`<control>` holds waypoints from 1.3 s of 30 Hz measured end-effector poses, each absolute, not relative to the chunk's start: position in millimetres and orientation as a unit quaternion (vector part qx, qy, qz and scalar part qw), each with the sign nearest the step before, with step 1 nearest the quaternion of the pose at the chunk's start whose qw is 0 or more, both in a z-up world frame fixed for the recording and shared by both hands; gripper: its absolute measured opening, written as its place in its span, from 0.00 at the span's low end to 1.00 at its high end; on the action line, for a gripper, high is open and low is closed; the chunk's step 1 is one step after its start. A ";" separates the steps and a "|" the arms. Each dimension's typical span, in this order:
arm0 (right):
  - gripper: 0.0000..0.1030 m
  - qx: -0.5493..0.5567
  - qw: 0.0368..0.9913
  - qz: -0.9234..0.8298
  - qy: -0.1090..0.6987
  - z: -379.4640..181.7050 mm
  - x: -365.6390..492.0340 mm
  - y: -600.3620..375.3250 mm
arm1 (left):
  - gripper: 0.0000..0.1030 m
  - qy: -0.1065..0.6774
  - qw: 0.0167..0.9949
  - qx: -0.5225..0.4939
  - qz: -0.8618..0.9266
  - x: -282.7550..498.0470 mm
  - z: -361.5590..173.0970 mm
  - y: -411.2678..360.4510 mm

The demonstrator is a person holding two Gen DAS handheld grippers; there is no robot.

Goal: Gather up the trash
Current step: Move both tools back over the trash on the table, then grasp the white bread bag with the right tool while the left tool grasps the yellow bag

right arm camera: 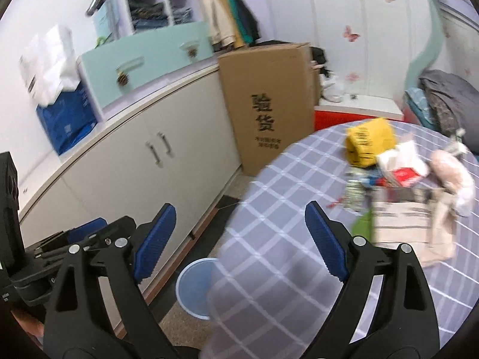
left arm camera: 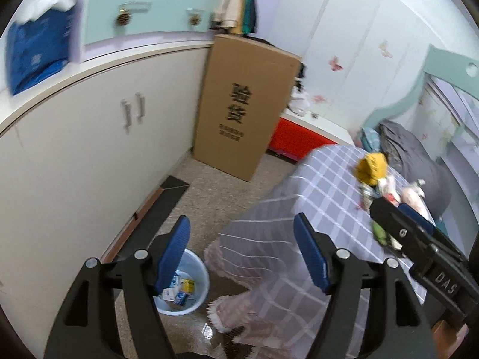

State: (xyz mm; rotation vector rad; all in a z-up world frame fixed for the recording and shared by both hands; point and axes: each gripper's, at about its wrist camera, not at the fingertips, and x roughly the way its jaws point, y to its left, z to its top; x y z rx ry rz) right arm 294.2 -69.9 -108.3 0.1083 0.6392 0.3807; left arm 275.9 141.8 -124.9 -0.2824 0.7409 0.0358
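A light blue bin [left arm camera: 191, 281] stands on the floor beside the table and holds several small packages [left arm camera: 181, 288]. It also shows in the right wrist view [right arm camera: 191, 284], partly hidden by the tablecloth. My left gripper [left arm camera: 242, 257] is open and empty above the bin. My right gripper [right arm camera: 239, 242] is open and empty over the table's near edge. It also shows in the left wrist view [left arm camera: 401, 218], beside the trash. On the checked tablecloth [right arm camera: 284, 209] lies a pile of trash: a yellow packet [right arm camera: 369, 142], white and red wrappers [right arm camera: 402, 167] and a striped paper bag [right arm camera: 401, 221].
A tall cardboard box [left arm camera: 242, 107] stands on the floor against the white cabinet [left arm camera: 89, 155]. A red and white bench [right arm camera: 356, 110] is behind the table. A grey bundle of cloth [left arm camera: 419, 161] lies at the far right. A blue bag [right arm camera: 66, 119] sits on the cabinet top.
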 end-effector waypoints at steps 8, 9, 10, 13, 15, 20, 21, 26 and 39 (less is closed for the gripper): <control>0.85 0.099 0.940 0.113 0.307 -104.8 293.5 -173.3 | 0.68 0.387 0.914 -0.109 -0.063 304.9 -122.1 40.3; 0.85 0.105 0.940 0.100 0.307 -105.6 294.4 -189.6 | 0.68 0.389 0.913 -0.103 -0.071 309.0 -122.1 28.5; 0.85 0.110 0.941 0.090 0.308 -105.8 295.3 -200.9 | 0.68 0.392 0.911 -0.096 -0.080 314.6 -121.8 14.0; 0.86 0.118 0.943 0.051 0.307 -108.9 298.4 -238.7 | 0.68 0.396 0.911 -0.074 -0.089 327.5 -121.6 -18.0; 0.86 0.119 0.944 0.031 0.307 -111.0 301.6 -260.7 | 0.68 0.397 0.911 -0.058 -0.094 335.3 -121.5 -36.8; 0.86 0.133 0.936 -0.012 0.327 -121.1 320.7 -314.4 | 0.68 0.394 0.912 -0.012 -0.111 365.3 -121.6 -78.1; 0.86 0.133 0.934 -0.018 0.330 -122.9 324.5 -320.4 | 0.68 0.392 0.913 -0.007 -0.110 372.3 -121.7 -81.6; 0.86 0.139 0.929 -0.033 0.342 -136.5 345.8 -348.5 | 0.68 0.396 0.908 -0.053 -0.127 416.0 -130.2 -76.0; 0.86 0.117 0.913 -0.020 0.390 -163.6 413.3 -359.2 | 0.49 0.416 0.886 -0.128 -0.160 497.3 -167.6 -83.8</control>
